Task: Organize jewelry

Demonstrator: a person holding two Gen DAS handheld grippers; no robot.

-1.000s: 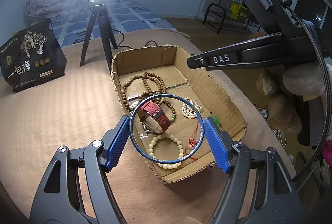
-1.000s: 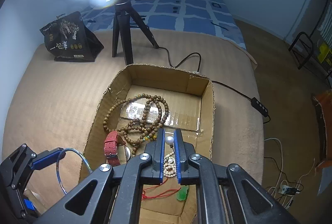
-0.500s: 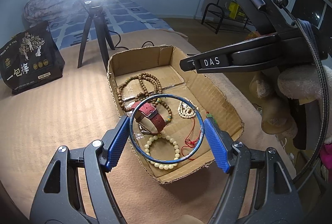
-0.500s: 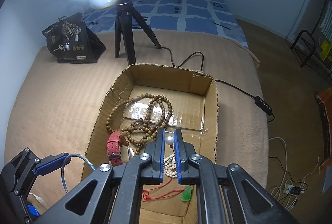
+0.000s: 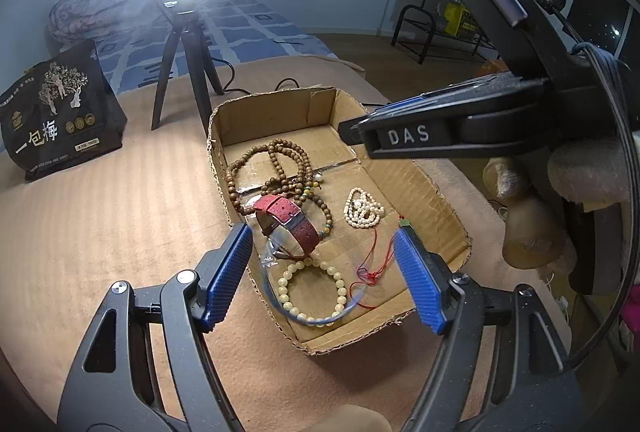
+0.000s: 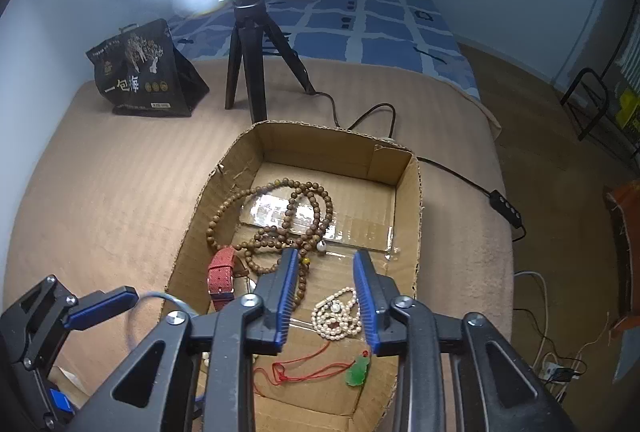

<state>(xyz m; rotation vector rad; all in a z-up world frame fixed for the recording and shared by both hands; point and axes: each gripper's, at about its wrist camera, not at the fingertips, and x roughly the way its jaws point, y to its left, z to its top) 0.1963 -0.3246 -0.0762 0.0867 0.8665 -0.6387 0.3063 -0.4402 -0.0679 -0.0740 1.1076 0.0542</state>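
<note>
A shallow cardboard box (image 5: 432, 192) (image 6: 408, 192) lies on the tan bed. In it are brown wooden beads (image 5: 280, 160) (image 6: 296, 216), a red-strapped watch (image 5: 286, 218) (image 6: 222, 274), a small white pearl string (image 5: 362, 210) (image 6: 336, 320), a cream bead bracelet (image 5: 312, 290), a red cord with a green pendant (image 6: 358, 368) and a clear blue bangle (image 5: 276, 300). My left gripper (image 5: 324, 272) is open above the box's near end, the bangle lying below it. My right gripper (image 6: 324, 292) is open over the pearls, empty.
A black tripod (image 6: 250, 52) with a bright lamp stands behind the box. A black printed bag (image 5: 56, 112) (image 6: 140, 72) sits at the far left. A cable with an inline switch (image 6: 506, 204) runs off the right. A black rack (image 5: 432, 28) stands on the floor.
My left gripper opened and the blue bangle dropped into the box's near end. My right gripper opened and let go of the pearl string, which now lies in the box.
</note>
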